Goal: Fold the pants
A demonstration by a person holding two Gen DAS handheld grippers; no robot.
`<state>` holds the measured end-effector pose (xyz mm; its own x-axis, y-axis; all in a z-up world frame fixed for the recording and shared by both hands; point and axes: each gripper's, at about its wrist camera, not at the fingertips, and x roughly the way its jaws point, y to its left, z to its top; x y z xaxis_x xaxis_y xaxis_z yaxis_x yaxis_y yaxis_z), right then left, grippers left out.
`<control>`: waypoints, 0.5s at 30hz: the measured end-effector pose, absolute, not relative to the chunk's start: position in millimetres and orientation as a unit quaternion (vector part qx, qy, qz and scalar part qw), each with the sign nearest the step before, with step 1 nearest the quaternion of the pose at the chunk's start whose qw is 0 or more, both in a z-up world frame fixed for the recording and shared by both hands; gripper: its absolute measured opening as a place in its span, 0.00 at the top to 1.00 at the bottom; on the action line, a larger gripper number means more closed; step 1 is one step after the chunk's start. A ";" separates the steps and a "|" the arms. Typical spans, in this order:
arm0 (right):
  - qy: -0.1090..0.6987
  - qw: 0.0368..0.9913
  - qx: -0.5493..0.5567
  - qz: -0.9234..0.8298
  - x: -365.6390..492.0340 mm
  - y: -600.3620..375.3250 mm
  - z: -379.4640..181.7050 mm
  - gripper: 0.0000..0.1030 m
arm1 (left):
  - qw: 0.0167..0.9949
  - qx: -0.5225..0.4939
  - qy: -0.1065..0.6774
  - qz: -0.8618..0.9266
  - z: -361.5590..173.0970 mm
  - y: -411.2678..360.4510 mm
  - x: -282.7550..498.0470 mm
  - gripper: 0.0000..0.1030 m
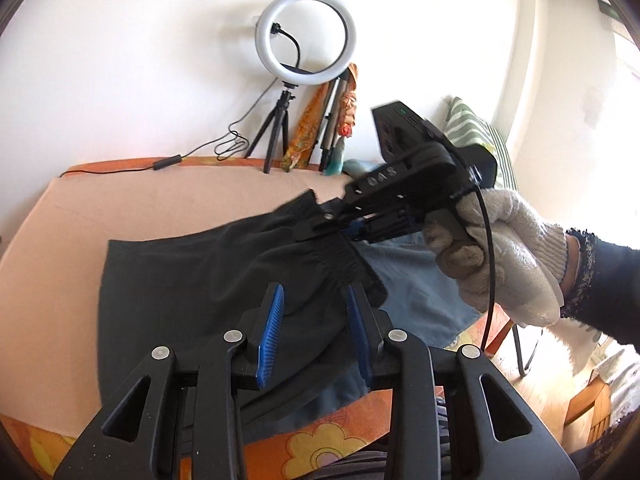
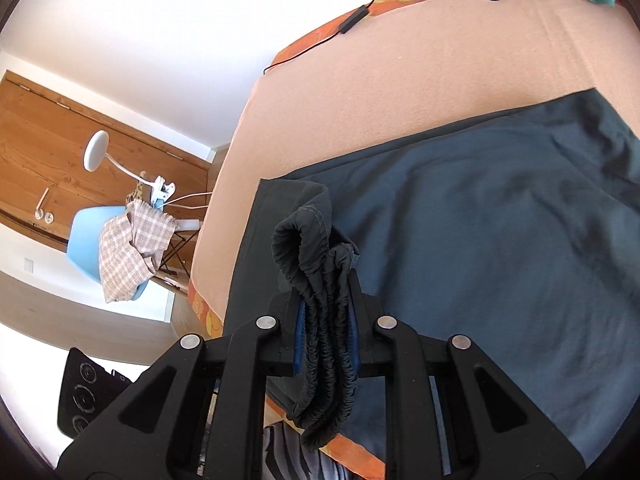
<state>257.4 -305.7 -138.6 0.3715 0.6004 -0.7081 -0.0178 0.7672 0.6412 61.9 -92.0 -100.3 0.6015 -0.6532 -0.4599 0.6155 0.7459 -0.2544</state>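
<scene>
Between our right gripper's [image 2: 325, 344] blue pads we pinch the bunched elastic waistband [image 2: 320, 320] of the dark pants [image 2: 480, 240], its ribbed folds stacked and drooping below the jaws. Our left gripper [image 1: 314, 320] hangs spread over the same cloth, gripping nothing. Most of the pants lie wrinkled on the peach blanket [image 1: 60, 248], partly over a blue garment [image 1: 416, 280].

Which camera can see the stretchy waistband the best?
The right wrist view. The bunched waistband sits close up, pinched in the right gripper. In the left wrist view the waistband is smaller, farther off and partly hidden by that gripper.
</scene>
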 end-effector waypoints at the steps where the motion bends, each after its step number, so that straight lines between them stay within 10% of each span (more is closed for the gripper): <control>1: 0.525 0.781 0.278 0.193 254.0 -315.5 -139.0 0.83 | 0.899 -0.040 0.271 -0.342 -99.4 -80.4 65.1 0.70; 12: 0.515 0.794 0.294 0.134 210.7 -405.6 -138.7 0.83 | 0.903 -0.052 0.339 -0.259 -140.3 -57.8 106.6 0.70; 15: 0.513 0.799 0.293 0.116 198.2 -427.6 -135.0 0.83 | 0.898 -0.053 0.348 -0.264 -143.9 -67.1 111.8 0.54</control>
